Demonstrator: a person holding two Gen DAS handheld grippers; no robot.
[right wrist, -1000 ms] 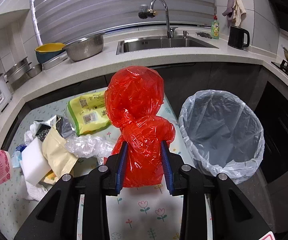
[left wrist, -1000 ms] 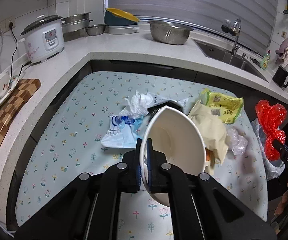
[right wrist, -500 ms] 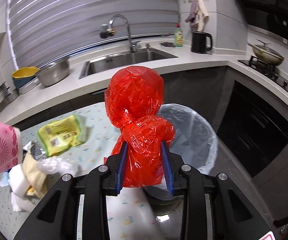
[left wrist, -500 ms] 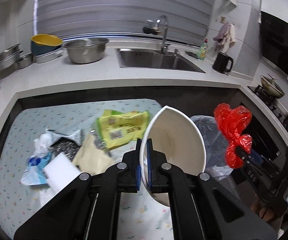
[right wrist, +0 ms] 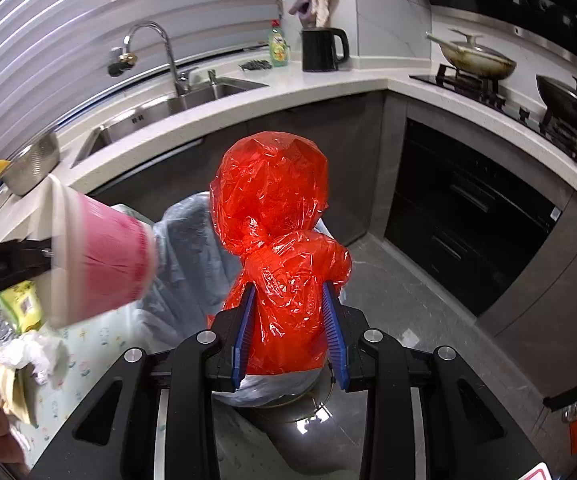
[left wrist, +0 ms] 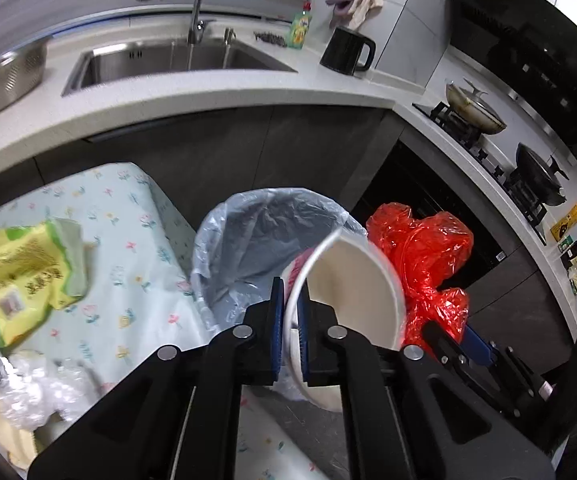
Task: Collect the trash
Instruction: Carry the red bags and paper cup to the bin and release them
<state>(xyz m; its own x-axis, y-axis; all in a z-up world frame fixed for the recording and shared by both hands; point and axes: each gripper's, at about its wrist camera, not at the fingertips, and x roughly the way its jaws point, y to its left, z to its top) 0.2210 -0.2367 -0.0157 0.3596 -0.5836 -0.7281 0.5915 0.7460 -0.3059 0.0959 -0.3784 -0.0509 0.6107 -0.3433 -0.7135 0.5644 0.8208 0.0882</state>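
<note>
My left gripper (left wrist: 291,320) is shut on the rim of a paper bowl (left wrist: 352,300), white inside and pink outside (right wrist: 100,264). It holds the bowl over the trash bin (left wrist: 256,248), which is lined with a grey plastic bag. My right gripper (right wrist: 290,332) is shut on a crumpled red plastic bag (right wrist: 280,236), held above the bin (right wrist: 184,264). The red bag (left wrist: 424,264) shows right of the bowl in the left wrist view.
A floral-cloth table (left wrist: 128,272) left of the bin carries a yellow-green packet (left wrist: 20,272), clear plastic (left wrist: 36,388) and other wrappers. Behind are the counter with sink (left wrist: 168,60), a black kettle (right wrist: 322,50) and a stove with pans (right wrist: 528,84).
Both grippers swung right from the table to the bin, carrying the bowl and the red bag. The bowl now hangs over the bin's opening, and the red bag is above it.
</note>
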